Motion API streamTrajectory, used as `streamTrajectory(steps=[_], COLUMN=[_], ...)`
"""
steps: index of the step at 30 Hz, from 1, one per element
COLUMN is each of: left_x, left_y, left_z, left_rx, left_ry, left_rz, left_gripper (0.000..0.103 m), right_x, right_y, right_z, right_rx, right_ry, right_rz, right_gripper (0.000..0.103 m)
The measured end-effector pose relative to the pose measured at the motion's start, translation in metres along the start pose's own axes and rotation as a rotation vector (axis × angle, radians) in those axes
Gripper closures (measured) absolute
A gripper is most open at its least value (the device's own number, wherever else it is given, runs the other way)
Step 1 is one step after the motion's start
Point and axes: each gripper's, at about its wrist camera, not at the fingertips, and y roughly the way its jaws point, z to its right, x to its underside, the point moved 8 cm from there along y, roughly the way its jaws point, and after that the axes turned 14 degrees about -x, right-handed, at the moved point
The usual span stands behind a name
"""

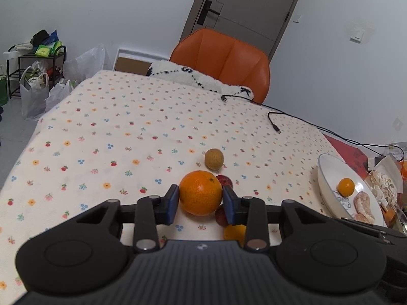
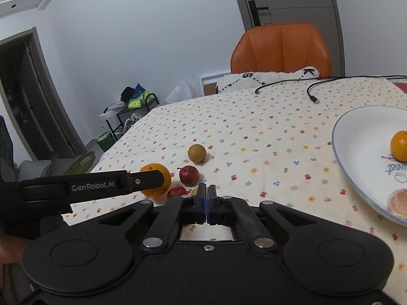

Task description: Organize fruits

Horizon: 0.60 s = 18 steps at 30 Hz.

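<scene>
My left gripper (image 1: 201, 204) is shut on a large orange (image 1: 200, 190), with its blue pads (image 1: 173, 203) pressed to both sides. Seen from the right wrist view, its finger crosses that orange (image 2: 155, 183). Around it on the flowered cloth lie two red fruits (image 1: 224, 180) (image 1: 220, 216), a small yellow-orange fruit (image 1: 234, 231) and a tan round fruit (image 1: 214, 158). A white blue-rimmed plate (image 1: 326, 178) (image 2: 356, 139) at the right holds a small orange (image 2: 400, 145) and peeled segments (image 2: 398, 203). My right gripper (image 2: 206, 195) is shut and holds nothing, just in front of the red fruits (image 2: 188, 175).
An orange chair (image 1: 223, 58) with a white fuzzy cushion (image 1: 193, 76) stands at the table's far edge. Two black cables (image 1: 276, 127) lie on the far right of the cloth. Papers and clutter (image 1: 384, 183) sit beyond the plate. Bags and a rack (image 1: 35, 76) stand on the floor at left.
</scene>
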Motion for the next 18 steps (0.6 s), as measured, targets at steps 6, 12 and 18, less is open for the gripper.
streamTrajectory(steps=[6, 12, 18], left_x=[-0.008, -0.011, -0.011], left_y=[-0.018, -0.03, -0.036], left_z=[0.004, 0.013, 0.026], left_rx=[0.009, 0.03, 0.05], left_ry=[-0.006, 0.002, 0.015], left_rz=[0.038, 0.057, 0.066], left_gripper=[0.068, 0.068, 0.068], right_x=[-0.004, -0.009, -0.013], right_y=[-0.022, -0.039, -0.054], right_z=[0.005, 0.011, 0.017], right_rx=[0.016, 0.033, 0.049], right_ry=[0.008, 0.012, 0.015], right_rz=[0.044, 0.079, 0.11], right_gripper=[0.103, 0.103, 0.103])
